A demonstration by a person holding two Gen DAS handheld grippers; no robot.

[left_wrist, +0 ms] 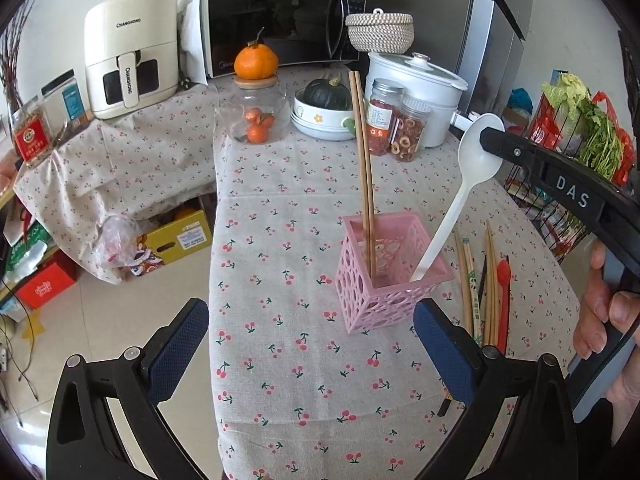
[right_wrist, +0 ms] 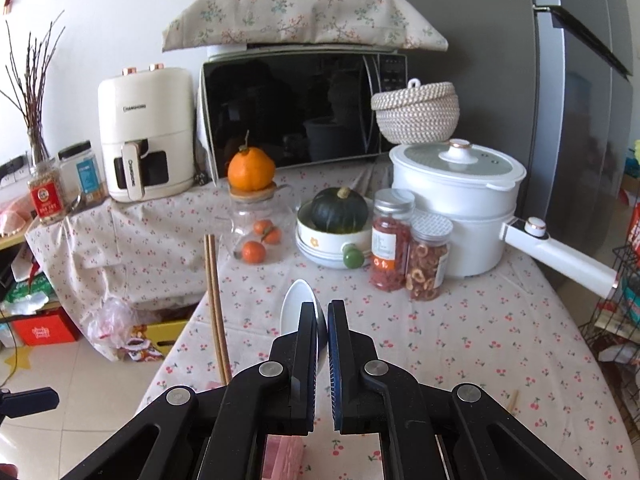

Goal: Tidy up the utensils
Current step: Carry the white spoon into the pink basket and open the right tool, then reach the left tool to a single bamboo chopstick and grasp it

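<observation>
Left claw [left_wrist: 310, 354]: wide apart, holds nothing | right claw [right_wrist: 322, 316]: pinching white spoon [left_wrist: 478, 152] bowl, handle in pink basket [left_wrist: 390, 280]

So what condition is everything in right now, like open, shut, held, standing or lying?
right gripper: shut on the white spoon's bowl
white spoon: held, handle down in the pink basket
left gripper: open, holding nothing
pink basket: upright on the table
chopsticks in basket: standing, leaning
loose chopsticks: lying on the table
red spoon: lying beside them
microwave: door shut
white pot: lid on
</observation>
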